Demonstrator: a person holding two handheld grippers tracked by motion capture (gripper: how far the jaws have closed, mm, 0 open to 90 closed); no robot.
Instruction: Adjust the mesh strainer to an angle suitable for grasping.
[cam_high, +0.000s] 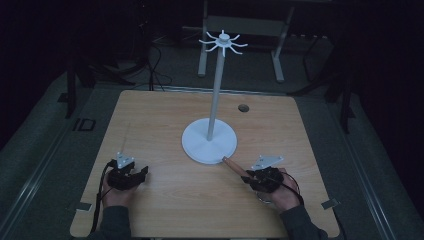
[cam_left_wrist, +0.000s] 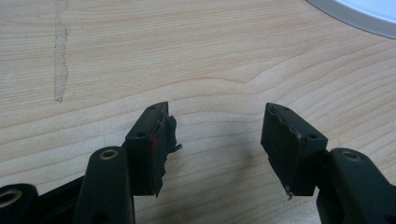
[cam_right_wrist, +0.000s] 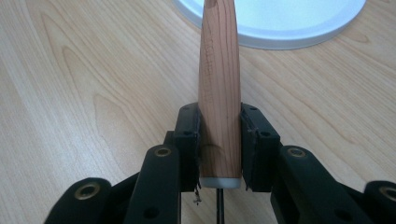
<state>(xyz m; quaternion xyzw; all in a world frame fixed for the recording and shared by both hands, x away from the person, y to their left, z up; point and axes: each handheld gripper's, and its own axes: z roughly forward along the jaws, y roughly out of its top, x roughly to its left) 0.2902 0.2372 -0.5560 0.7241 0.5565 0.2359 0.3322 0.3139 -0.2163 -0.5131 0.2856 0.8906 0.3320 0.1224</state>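
Note:
A white stand (cam_high: 210, 141) with a round base, a tall pole and a ring of hooks at the top sits in the middle of the wooden table (cam_high: 150, 115). My right gripper (cam_high: 248, 176), at the front right, is shut on a wooden handle (cam_right_wrist: 219, 93). The handle (cam_high: 233, 165) points toward the stand's base (cam_right_wrist: 280, 23) and its tip reaches over the rim. A grey band ends the handle near the jaws' root. My left gripper (cam_high: 140, 172) rests at the front left, open, with bare table between its pads (cam_left_wrist: 159, 140).
A small dark round hole (cam_high: 243, 108) sits near the table's far edge, right of the pole. A pale scratch mark (cam_left_wrist: 60, 60) runs along the wood ahead of the left gripper. A metal frame (cam_high: 240, 30) stands on the floor beyond the table.

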